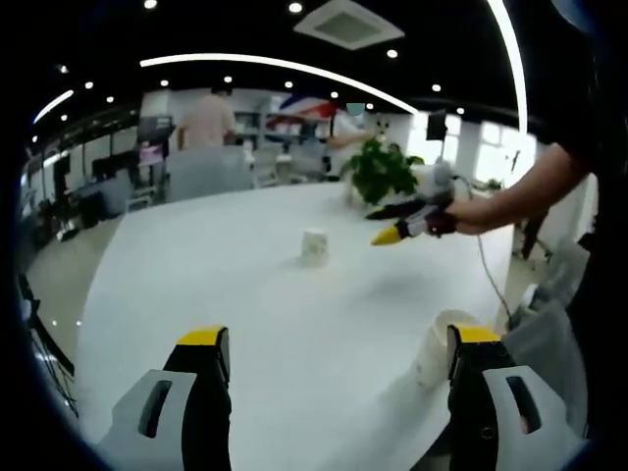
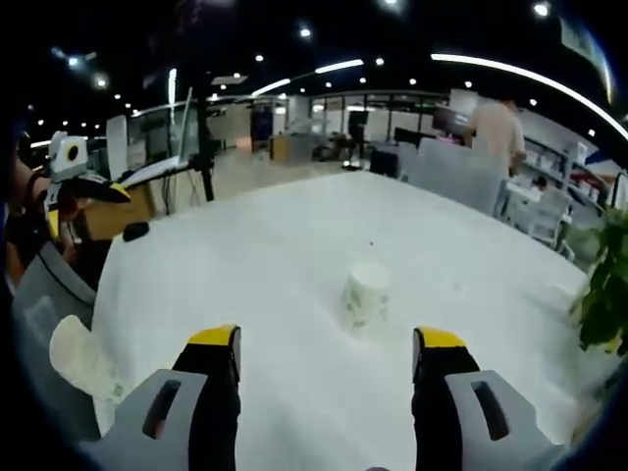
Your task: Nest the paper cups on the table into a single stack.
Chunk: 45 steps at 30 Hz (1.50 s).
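Overhead, right gripper (image 1: 385, 225) hovering past lone paper cup (image 1: 313, 246), jaws spread

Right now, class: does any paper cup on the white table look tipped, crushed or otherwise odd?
One does. The cup at the table's edge lies tipped on its side, mouth sideways. The cup mid-table looks undamaged and stands on the white table.

One cup (image 1: 314, 246) stood mid-table (image 1: 245, 294), well apart from a second cup (image 1: 435, 345) near the edge. A plant (image 1: 381, 170) sat behind them, chairs (image 1: 206, 172) beyond the table.
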Each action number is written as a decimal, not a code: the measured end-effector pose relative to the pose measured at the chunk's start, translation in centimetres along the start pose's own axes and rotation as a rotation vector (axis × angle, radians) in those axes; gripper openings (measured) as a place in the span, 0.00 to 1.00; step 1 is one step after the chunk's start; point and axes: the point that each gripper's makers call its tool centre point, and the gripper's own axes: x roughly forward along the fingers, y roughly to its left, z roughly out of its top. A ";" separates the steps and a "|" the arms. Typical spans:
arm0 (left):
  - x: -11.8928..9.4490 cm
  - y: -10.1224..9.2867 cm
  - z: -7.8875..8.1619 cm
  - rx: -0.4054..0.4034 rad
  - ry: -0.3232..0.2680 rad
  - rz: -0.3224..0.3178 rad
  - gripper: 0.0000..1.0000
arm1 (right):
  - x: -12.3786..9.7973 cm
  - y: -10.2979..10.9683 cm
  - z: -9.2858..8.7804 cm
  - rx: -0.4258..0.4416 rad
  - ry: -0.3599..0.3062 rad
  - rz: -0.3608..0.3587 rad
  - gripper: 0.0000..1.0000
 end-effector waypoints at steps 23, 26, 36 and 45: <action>-0.2 0.3 -1.0 -0.017 0.029 0.010 0.92 | 5.5 -3.0 0.9 0.017 0.037 -0.016 0.65; -0.2 0.3 -1.0 -0.020 0.027 0.010 0.92 | 6.1 -3.1 0.9 0.020 0.038 -0.017 0.64; -0.2 0.4 -1.3 -0.024 0.029 0.020 0.92 | 7.4 -4.0 0.8 0.031 0.050 -0.019 0.60; -0.3 0.0 -1.6 -0.036 0.034 0.024 0.91 | 8.4 -4.5 0.5 0.042 0.064 -0.016 0.58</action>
